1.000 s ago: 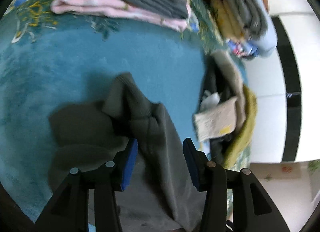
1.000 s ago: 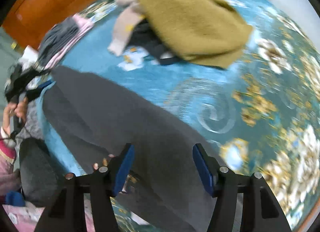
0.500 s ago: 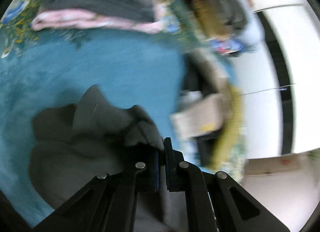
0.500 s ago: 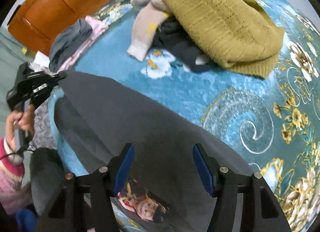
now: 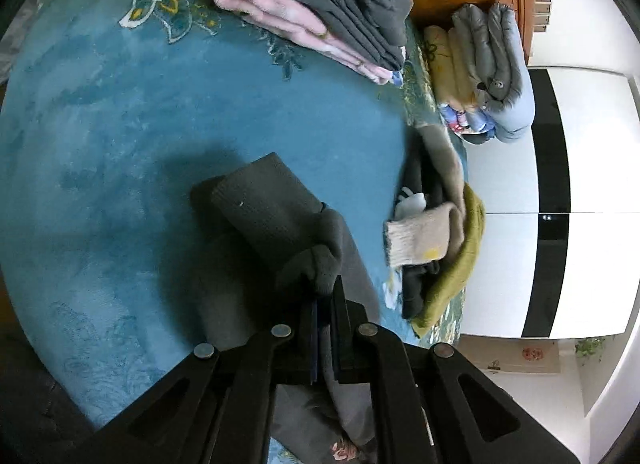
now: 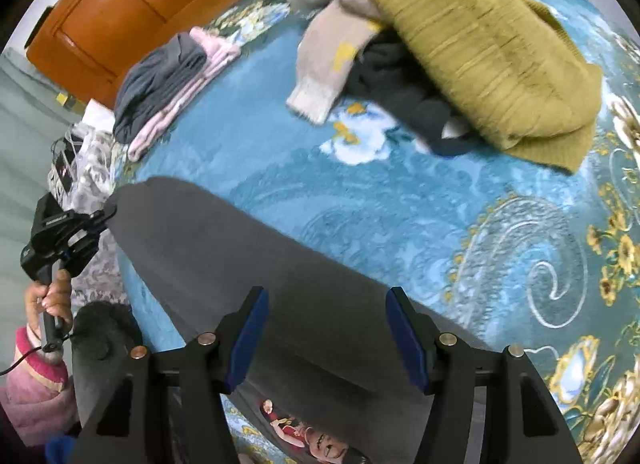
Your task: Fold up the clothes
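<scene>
A dark grey garment (image 6: pixel 224 240) lies spread on the blue floral bedspread (image 6: pixel 400 200). My left gripper (image 5: pixel 325 296) is shut on a bunched edge of the grey garment (image 5: pixel 272 212), whose ribbed cuff sticks up in front of the jaws. In the right wrist view the left gripper (image 6: pixel 105 211) holds the garment's far left corner. My right gripper (image 6: pixel 326 328) is open, its blue pads on either side of the garment's near part, just above it.
A folded stack of grey and pink clothes (image 5: pixel 320 12) sits at the far side by the orange wooden headboard (image 6: pixel 152 4). A heap with an olive sweater (image 6: pixel 480 44) and a beige sleeve (image 6: pixel 332 60) lies to the right. Folded quilts (image 5: pixel 484 72) sit beyond.
My left gripper closed on the grey garment's edge and lifted it, bunching the cloth. My right gripper stayed open over the garment, which now lies more stretched out.
</scene>
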A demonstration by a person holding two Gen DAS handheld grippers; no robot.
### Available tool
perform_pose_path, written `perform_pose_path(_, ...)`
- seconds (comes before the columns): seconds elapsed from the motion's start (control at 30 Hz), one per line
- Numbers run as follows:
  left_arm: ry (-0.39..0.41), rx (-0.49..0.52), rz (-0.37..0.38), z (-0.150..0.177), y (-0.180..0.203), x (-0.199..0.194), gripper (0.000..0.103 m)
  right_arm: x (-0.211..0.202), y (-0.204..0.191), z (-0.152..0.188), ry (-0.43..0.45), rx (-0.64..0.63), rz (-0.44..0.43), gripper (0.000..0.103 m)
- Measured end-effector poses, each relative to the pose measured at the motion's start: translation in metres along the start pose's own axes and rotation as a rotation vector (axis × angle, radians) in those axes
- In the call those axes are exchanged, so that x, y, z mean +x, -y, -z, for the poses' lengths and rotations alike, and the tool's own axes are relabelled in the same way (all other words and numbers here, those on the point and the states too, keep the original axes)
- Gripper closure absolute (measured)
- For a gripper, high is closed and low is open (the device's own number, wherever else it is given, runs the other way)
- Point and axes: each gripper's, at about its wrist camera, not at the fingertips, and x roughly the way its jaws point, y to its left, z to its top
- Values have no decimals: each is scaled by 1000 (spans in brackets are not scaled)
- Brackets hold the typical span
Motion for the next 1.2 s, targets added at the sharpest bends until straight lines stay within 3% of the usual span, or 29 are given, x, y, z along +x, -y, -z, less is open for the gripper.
perform_pose_path(0.1, 18, 96, 0, 3, 20, -8, 98, 5, -2, 0, -10, 1, -4, 38)
perform_pose_path(0.17, 17, 143, -57, 3, 28, -9, 98, 7, -2, 0, -14, 8, -8, 38)
perform_pose_path(0.23, 4, 138, -115, 2, 24, -4, 98, 11, -3, 0, -25, 5, -5, 38)
perform_pose_path(0.37, -4, 93, -136, 5, 13, 2, 98, 19, -15, 7, -62, -25, -8, 38)
perform_pose_path(0.63, 15, 125, -120, 5, 32, 5, 98, 57, -96, 43, -170, -338, -22, 38)
perform_pose_path(0.77, 20, 114, -68, -2, 45, 8, 98, 74, -108, 54, -189, -419, 47, 38)
perform_pose_path(1.0, 25, 156, -80, 1, 58, 14, 98, 92, -111, 69, -210, -545, 220, 40)
perform_pose_path(1.07, 23, 149, -78, 1, 54, 14, 98, 89, -107, 69, -209, -532, 236, 50)
perform_pose_path(1.2, 14, 119, -61, 1, 44, 13, 98, 79, -91, 64, -207, -470, 266, 90)
